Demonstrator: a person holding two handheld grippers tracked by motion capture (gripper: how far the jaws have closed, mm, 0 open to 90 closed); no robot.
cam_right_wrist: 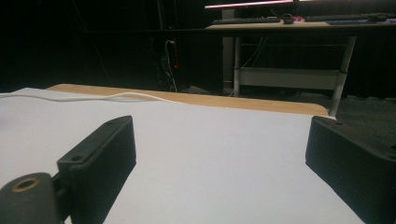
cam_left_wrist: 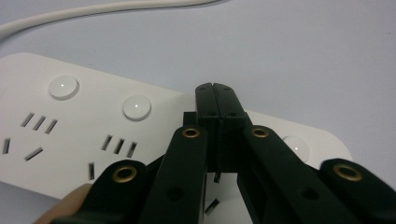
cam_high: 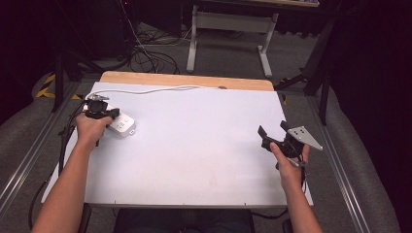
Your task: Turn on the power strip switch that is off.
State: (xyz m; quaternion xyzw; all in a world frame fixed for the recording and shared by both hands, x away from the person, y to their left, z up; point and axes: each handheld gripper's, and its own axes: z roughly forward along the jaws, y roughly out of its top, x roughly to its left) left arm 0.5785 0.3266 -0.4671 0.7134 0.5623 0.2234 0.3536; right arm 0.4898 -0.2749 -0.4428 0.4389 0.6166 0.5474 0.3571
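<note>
While our left gripper (cam_left_wrist: 216,91) sits clenched over the power strip (cam_left_wrist: 84,135), we're probably poking a switch button (cam_left_wrist: 137,107). Next needs a straight push; our right gripper (cam_high: 273,133) is released wide.

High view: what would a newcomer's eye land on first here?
The white power strip at the table's left edge, with the left gripper over it, jaws shut with nothing between them. Next, the right gripper at the right edge, jaws wide open. Then the white cord snaking along the far edge.
</note>
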